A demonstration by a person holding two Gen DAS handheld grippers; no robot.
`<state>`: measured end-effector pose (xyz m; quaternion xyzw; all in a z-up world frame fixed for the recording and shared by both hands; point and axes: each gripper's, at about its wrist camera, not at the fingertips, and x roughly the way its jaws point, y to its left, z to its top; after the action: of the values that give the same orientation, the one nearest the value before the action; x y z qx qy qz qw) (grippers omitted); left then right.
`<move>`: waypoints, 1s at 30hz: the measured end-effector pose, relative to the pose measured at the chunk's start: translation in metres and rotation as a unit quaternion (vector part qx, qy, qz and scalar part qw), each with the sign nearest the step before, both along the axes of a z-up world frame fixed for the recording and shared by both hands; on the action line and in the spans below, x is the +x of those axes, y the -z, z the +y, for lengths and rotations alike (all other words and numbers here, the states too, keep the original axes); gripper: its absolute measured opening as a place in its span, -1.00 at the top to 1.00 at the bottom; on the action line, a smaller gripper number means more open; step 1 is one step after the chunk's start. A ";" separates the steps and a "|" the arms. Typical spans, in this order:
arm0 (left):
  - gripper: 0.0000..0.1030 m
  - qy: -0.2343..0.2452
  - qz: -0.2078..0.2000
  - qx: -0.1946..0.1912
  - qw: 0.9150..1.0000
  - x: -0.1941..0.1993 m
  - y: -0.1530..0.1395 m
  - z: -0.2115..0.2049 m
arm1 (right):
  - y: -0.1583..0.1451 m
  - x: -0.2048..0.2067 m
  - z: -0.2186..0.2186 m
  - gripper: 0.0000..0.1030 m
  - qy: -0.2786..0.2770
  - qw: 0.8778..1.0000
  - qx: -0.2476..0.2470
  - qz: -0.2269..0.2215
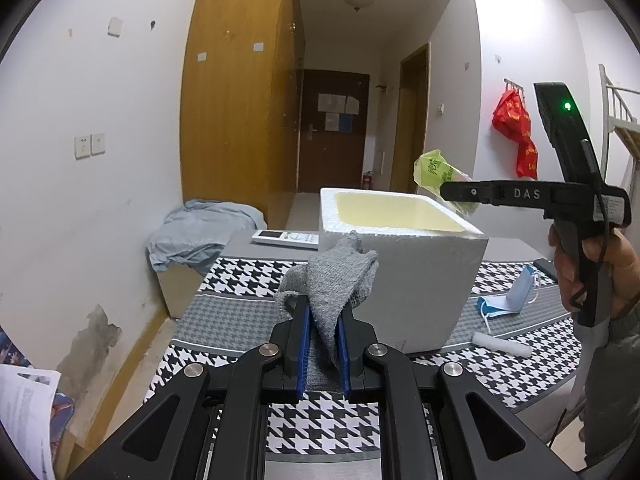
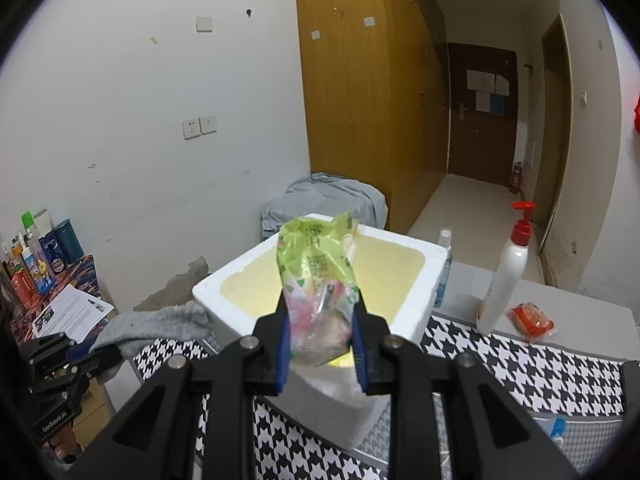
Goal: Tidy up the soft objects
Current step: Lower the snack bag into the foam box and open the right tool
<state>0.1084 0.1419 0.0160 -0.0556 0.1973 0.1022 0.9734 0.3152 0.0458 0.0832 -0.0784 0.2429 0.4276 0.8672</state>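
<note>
Your left gripper (image 1: 323, 340) pinched the limp grey sock (image 1: 338, 280) mid-frame, jaws nearly closed, while your right gripper (image 2: 320, 344) clamped the light, crinkly green packet (image 2: 318, 280) low, probably slippery, before the foam box (image 2: 416, 320).

Two wrist fisheyes, both trained on one foam box

The left view was aimed along its fingers at the white foam box (image 1: 404, 276) from close by, with the hallway door (image 1: 334, 132) behind. The right view was set above the box's other side, angled downward. Both box and door were shared.
</note>
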 end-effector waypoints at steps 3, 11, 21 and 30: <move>0.75 -0.004 0.001 -0.005 1.000 0.000 0.002 0.005 | 0.001 0.006 0.006 0.42 0.001 1.000 -0.004 0.003; 0.75 -0.010 0.003 -0.008 1.000 0.001 0.005 0.013 | 0.010 0.020 0.019 0.42 0.005 1.000 -0.016 0.015; 0.75 -0.018 0.004 -0.013 1.000 -0.002 0.005 0.020 | 0.011 0.027 0.025 0.12 0.006 1.000 -0.018 0.017; 0.75 -0.022 -0.003 -0.015 1.000 -0.006 0.000 0.020 | 0.006 0.012 0.019 -0.42 0.000 1.000 0.001 -0.007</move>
<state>0.1021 0.1616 0.0156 -0.0750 0.1951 0.1202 0.9705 0.3277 0.0644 0.0773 -0.0806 0.2367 0.4269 0.8690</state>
